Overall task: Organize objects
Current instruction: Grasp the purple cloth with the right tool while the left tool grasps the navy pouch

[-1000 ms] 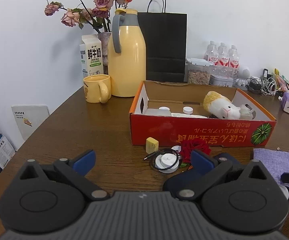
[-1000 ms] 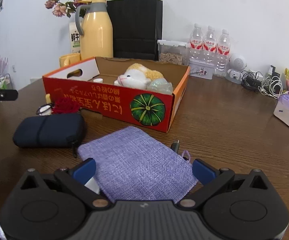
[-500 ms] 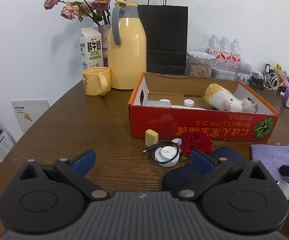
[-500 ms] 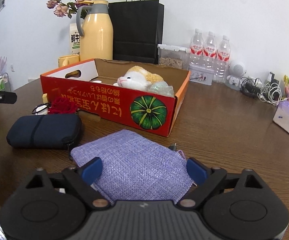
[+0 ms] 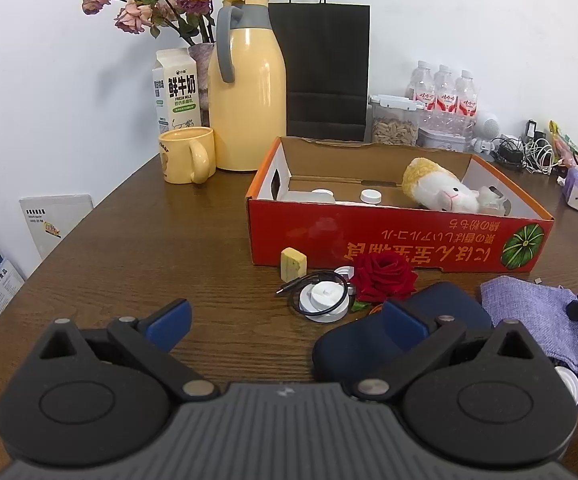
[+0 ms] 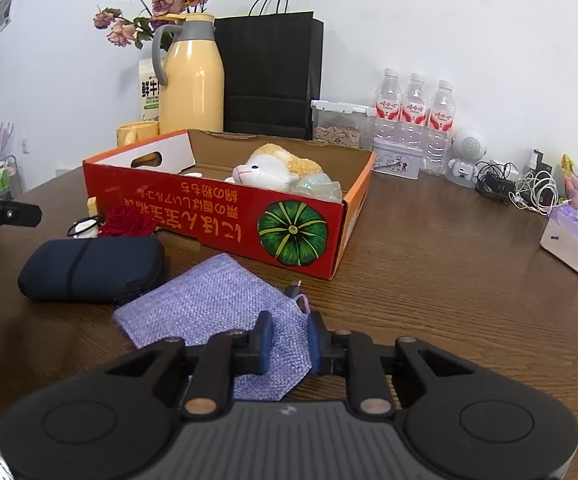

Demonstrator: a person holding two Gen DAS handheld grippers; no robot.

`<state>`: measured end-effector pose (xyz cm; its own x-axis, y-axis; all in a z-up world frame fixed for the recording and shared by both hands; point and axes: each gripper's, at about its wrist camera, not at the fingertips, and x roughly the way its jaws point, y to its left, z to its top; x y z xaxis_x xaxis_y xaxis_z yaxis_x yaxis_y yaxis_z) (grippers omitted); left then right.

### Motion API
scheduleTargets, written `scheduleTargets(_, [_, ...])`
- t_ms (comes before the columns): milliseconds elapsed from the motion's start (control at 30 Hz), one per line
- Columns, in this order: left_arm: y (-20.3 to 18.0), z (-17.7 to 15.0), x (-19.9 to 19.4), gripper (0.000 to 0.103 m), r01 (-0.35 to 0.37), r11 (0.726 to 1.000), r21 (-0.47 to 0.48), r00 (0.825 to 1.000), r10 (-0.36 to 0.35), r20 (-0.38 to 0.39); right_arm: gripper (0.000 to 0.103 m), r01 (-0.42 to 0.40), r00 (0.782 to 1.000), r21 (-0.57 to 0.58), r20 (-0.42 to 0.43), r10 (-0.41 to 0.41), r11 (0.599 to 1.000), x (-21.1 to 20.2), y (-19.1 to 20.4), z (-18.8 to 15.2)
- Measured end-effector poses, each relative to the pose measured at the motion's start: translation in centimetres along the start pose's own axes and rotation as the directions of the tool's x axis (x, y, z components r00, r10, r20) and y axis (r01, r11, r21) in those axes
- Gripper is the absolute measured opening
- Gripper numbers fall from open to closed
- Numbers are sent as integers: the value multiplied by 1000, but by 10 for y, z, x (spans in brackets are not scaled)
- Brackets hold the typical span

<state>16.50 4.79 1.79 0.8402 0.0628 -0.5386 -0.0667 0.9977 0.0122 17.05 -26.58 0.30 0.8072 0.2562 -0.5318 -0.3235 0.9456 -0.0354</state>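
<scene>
I read the right gripper as closed down on the near corner of the purple woven pouch, the fabric pinched between both blue pads. The pouch lies flat on the wooden table, touching the dark zip case and just in front of the red cardboard box. My left gripper has its jaws wide apart, holding nothing, low over the table, with the case under its right finger
</scene>
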Motion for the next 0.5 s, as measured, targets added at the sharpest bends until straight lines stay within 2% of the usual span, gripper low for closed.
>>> scheduleTargets(333, [-1, -1, -2, 103, 21, 1000, 6, 1000, -21, -1, 9, -53, 995, 48, 86, 49, 997, -17, -2, 12])
scheduleTargets(500, [-15, -6, 4, 103, 117, 992, 47, 993, -116, -25, 8, -95, 989, 81, 124, 85, 992, -23, -4, 22])
